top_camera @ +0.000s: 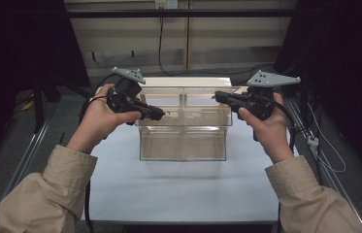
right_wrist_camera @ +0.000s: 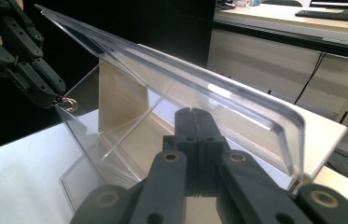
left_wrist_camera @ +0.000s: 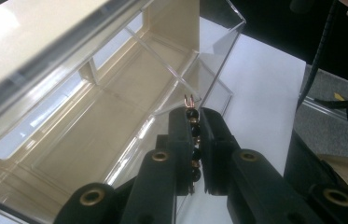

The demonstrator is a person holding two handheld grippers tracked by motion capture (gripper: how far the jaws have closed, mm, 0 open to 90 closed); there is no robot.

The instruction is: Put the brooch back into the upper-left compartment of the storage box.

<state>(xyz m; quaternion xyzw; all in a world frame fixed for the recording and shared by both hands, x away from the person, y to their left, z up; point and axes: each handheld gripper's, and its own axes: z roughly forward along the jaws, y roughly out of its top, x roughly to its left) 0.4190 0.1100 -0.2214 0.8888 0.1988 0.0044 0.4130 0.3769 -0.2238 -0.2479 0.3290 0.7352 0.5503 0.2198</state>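
Legible text, labels, brands, numbers, signs: none that I can read on the clear box (top_camera: 183, 128), the white table (top_camera: 178, 189), either gripper's grey plate (top_camera: 271, 78), or the desks behind.

The clear, glossy plastic organiser box (top_camera: 183, 127) reflects light off its smooth walls. My matt black plastic left gripper (left_wrist_camera: 195, 116) pinches a string of shiny black beads with copper-coloured metal links (left_wrist_camera: 192, 122). The white tabletop (top_camera: 178, 187) looks smooth and matt. My beige sleeves (top_camera: 47, 194) are soft cloth.
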